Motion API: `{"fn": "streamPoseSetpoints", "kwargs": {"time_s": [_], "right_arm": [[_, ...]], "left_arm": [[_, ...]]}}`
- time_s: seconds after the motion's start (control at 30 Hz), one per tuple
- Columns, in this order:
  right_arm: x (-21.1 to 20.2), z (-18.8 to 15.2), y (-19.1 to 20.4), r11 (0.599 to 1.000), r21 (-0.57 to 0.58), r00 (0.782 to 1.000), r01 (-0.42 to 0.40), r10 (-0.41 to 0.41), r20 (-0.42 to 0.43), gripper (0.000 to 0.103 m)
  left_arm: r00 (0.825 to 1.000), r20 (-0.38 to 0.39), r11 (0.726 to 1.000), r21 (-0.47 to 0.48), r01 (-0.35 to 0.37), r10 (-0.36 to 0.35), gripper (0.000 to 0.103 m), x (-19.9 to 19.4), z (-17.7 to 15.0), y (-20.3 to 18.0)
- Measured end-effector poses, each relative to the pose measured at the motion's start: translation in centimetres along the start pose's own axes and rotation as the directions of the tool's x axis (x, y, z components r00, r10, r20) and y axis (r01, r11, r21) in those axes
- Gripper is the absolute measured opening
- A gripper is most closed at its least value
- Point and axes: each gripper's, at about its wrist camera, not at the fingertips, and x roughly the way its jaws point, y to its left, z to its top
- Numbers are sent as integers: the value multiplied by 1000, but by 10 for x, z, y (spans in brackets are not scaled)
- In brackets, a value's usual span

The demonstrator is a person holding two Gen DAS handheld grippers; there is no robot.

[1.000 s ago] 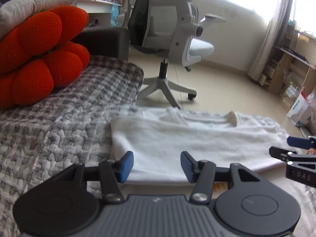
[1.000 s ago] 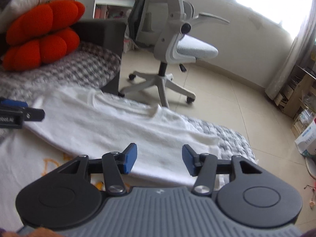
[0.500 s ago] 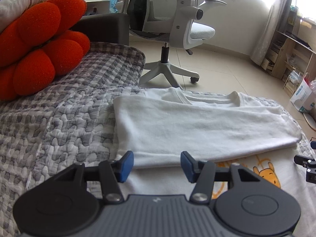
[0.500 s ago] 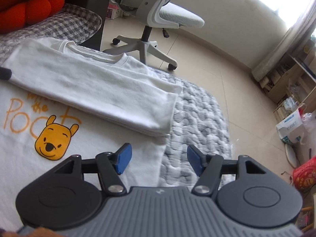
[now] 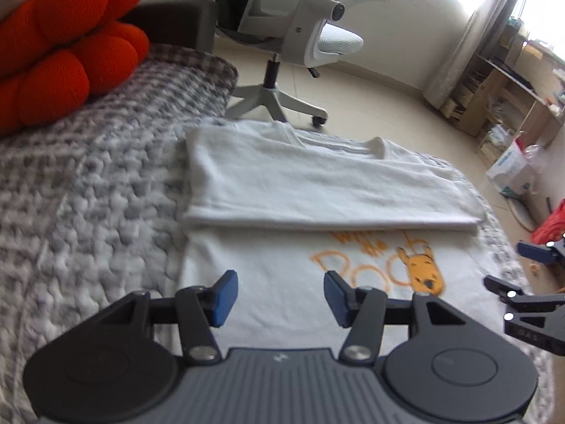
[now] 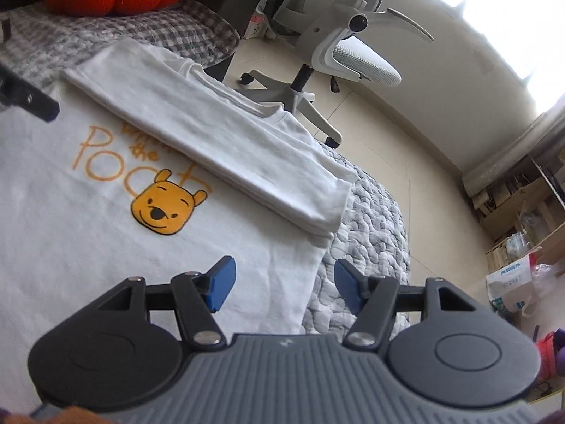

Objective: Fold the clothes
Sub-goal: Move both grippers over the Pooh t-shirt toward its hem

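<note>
On the grey quilted bed [image 5: 88, 190] lies a white T-shirt [image 5: 282, 183], its far part folded over. Left hand-held gripper [image 5: 280, 295] and right hand-held gripper [image 6: 282, 284] hover above its near half, both with fingers apart and empty.

Not much readable from my seat. The white T-shirt [image 6: 70, 240] has orange lettering ahead of the right gripper [image 6: 282, 282] and a bit to its left: a big "Poo", then another stroke half behind the yellow bear face print [image 6: 164, 208], and a smaller "the" above it; the folded part of the shirt covers the top line. In the left gripper's [image 5: 279, 296] view the same print is just blurry orange. The white bag [image 6: 508, 288] far off to the right has blue print, way too small to read.
</note>
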Motion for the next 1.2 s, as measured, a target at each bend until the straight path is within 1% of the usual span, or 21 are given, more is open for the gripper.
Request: {"fn": "streamPoseSetpoints", "kwargs": {"time_s": [0.03, 0.13, 0.23, 0.3, 0.4, 0.43, 0.53, 0.57, 0.67, 0.83, 0.93, 1.13, 1.2], "right_arm": [[-2, -1, 2, 1000, 5, 1000, -13, 13, -1, 61], [-6, -5, 9, 998, 19, 999, -52, 52, -4, 61], [-11, -9, 16, 995, 34, 996, -91, 91, -6, 61], [-15, -12, 20, 992, 43, 993, -117, 117, -8, 61], [-15, -25, 15, 985, 113, 990, -130, 135, -36, 61], [-15, -30, 12, 981, 139, 989, -132, 140, -46, 63], [-15, -44, 5, 967, 217, 985, -137, 157, -77, 63], [-18, -49, 4, 965, 225, 984, -137, 159, -79, 63], [-33, -64, 6, 968, 213, 985, -136, 155, -72, 63], [-60, -91, 9, 969, 194, 984, -151, 166, -63, 63], [-76, -109, 8, 972, 179, 984, -155, 168, -65, 63], [-95, -140, -2, 960, 234, 980, -154, 178, -84, 65], [-103, -148, -2, 957, 247, 981, -153, 178, -82, 65]], "left_arm": [[1000, 4, 1000, 4, -1, 1, 55, -3, -2, -1], [1000, 20, 1000, 13, -18, 17, 56, -10, -9, -2], [1000, 21, 1000, -13, 2, -2, 57, -12, -21, 5], [1000, 6, 1000, -30, -1, 1, 57, -11, -31, 8], [1000, -12, 999, -32, -2, 1, 57, -14, -44, 10], [1000, -22, 999, -31, -7, 6, 57, -14, -48, 10], [1000, -15, 1000, 1, -26, 26, 57, -18, -60, 10], [999, -12, 999, 11, -32, 32, 57, -21, -64, 10], [999, -4, 998, 45, -49, 50, 57, -29, -75, 9], [996, 0, 984, 154, -84, 85, 57, -40, -92, 2], [996, -5, 982, 169, -87, 89, 57, -47, -100, 2], [996, -12, 964, 250, -86, 92, 57, -60, -119, -10], [996, -15, 963, 258, -76, 83, 57, -64, -125, -11]]}}
